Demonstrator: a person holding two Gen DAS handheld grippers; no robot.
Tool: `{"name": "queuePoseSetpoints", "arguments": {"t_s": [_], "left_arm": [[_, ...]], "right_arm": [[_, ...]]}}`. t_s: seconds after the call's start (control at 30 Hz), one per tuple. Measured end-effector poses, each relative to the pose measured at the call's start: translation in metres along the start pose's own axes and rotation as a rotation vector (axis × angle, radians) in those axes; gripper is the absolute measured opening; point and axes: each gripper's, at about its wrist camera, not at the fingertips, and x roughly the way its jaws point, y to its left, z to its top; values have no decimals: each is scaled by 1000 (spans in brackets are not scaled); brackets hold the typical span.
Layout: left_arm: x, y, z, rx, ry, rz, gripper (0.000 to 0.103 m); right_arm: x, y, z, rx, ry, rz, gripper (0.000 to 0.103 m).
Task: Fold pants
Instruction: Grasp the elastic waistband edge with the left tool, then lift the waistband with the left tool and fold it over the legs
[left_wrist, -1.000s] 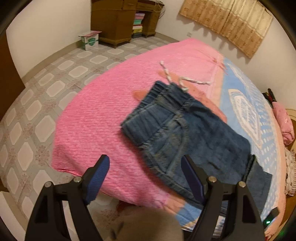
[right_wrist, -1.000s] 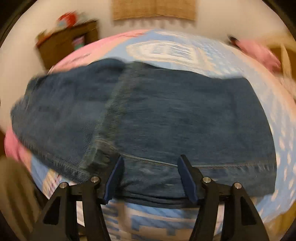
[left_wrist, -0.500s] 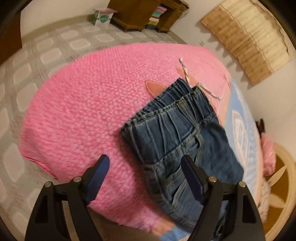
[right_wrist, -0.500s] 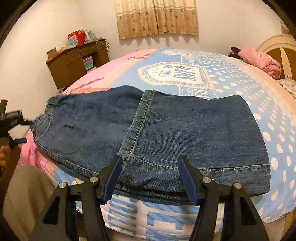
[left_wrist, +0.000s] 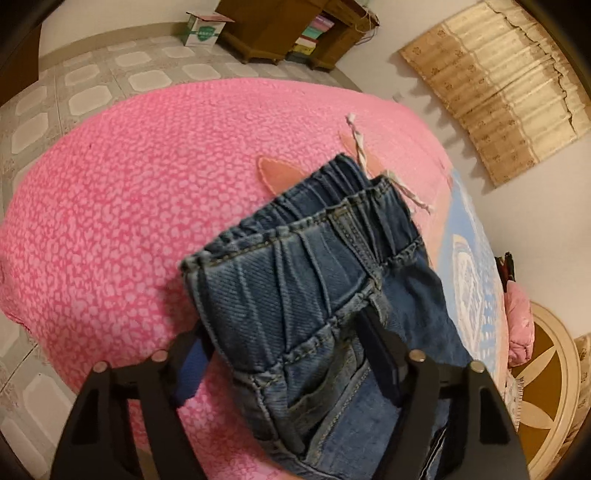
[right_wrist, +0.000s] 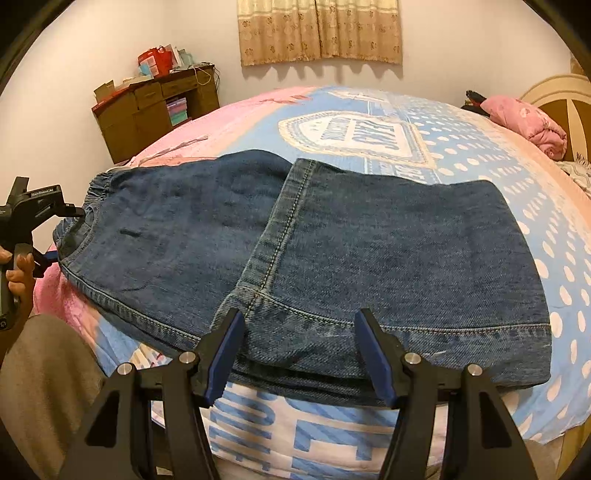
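Left wrist view: your left gripper (left_wrist: 288, 354) sits w/ jaws spread wide around the elastic waistband corner of the blue denim pants (left_wrist: 314, 295), denim lying between the blue pads (left_wrist: 190, 369) but not pinched. Waistband lies on the pink textured part of the bed cover (left_wrist: 129, 192), near the bed's front edge, white drawstring (left_wrist: 373, 166) trailing off beyond it.

Right wrist view: your right gripper (right_wrist: 299, 354) is also released, jaws apart, straddling the stitched hem of the folded-over leg (right_wrist: 406, 258) at the front edge of the bed. That leg lies doubled back on top of the pants, its hem edge running across the seat area; pants rest flat over the blue-and-white printed part of the cover (right_wrist: 369, 129). Left gripper shows at the far left by the waistband, held in your hand (right_wrist: 16, 273). Pink pillow (right_wrist: 524, 122) sits at the far right corner.
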Motion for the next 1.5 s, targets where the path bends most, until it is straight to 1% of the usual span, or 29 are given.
{"name": "queuePoseSetpoints", "arguments": {"t_s": [0.07,0.1,0.13,0.17,0.23,0.27,0.33,0.4,0.43,0.5,0.57,0.6,0.63,0.7,0.73,0.8,0.83,0.9,0.93,0.97,1.03,1.07,1.1,1.17,1.2,1.27,1.4,1.43,1.5], "left_arm": [[0,2,-2,-5,-7,-11,64],[-4,5,-3,-2,-9,-17,53],[-7,7,-4,1,-10,-33,39],[-10,11,-3,-4,-12,-44,38],[-17,17,-1,-22,-10,-70,32],[-20,16,-1,-27,-17,-78,31],[-23,11,-1,-4,-30,-61,29],[-32,-6,-4,61,-59,-25,27],[-36,-11,-4,78,-71,-27,26],[-51,-35,-6,151,-112,-54,25],[-59,-54,-5,206,-131,-63,24],[-65,-72,-8,246,-140,-76,23],[-69,-79,-7,264,-144,-86,23],[-78,-113,-12,332,-156,-123,22],[-82,-121,-15,354,-159,-134,22],[-91,-156,-32,434,-163,-174,22],[-92,-168,-33,459,-162,-187,22],[-95,-207,-60,566,-155,-227,22],[-96,-217,-70,596,-151,-236,22],[-95,-238,-91,653,-137,-257,22],[-94,-262,-119,733,-120,-280,22],[-90,-279,-145,796,-106,-294,22],[-89,-288,-158,828,-95,-300,22],[-76,-308,-202,935,-57,-310,22],[-66,-316,-226,989,-31,-307,22],[-49,-325,-263,1049,20,-301,22],[-8,-335,-340,1207,128,-280,22],[-1,-333,-353,1241,144,-264,23],[8,-331,-379,1349,106,-199,25]], "right_arm": [[0,-1,0,2,-1,-1,64],[0,-2,-1,5,-1,-1,64],[-1,-3,-1,9,0,-2,64],[-1,-5,-2,16,1,-2,64],[-1,-11,-1,47,0,-1,64],[-2,-14,-1,63,-2,-2,64],[-4,-21,0,96,-9,-3,64],[-9,-29,0,127,-20,-3,64],[-12,-34,1,147,-29,-3,64],[-18,-43,2,183,-46,-3,64],[-24,-54,4,232,-59,1,64],[-26,-59,6,254,-65,4,64],[-30,-66,8,274,-74,5,64],[-39,-78,12,308,-100,2,64],[-45,-88,15,332,-112,2,64],[-54,-108,20,376,-122,-5,64],[-58,-118,22,395,-128,-4,64],[-70,-145,22,456,-143,-6,64],[-74,-156,22,481,-144,-5,64],[-79,-167,20,508,-146,-3,64],[-87,-192,14,570,-147,-2,64],[-89,-202,11,589,-145,-1,64],[-92,-212,6,609,-141,-2,64],[-96,-230,-4,656,-129,-5,64],[-98,-240,-12,690,-124,6,64],[-99,-253,-22,730,-116,16,64],[-99,-272,-44,811,-91,31,64],[-97,-274,-47,825,-84,37,64],[-95,-279,-53,849,-68,43,64]]}}
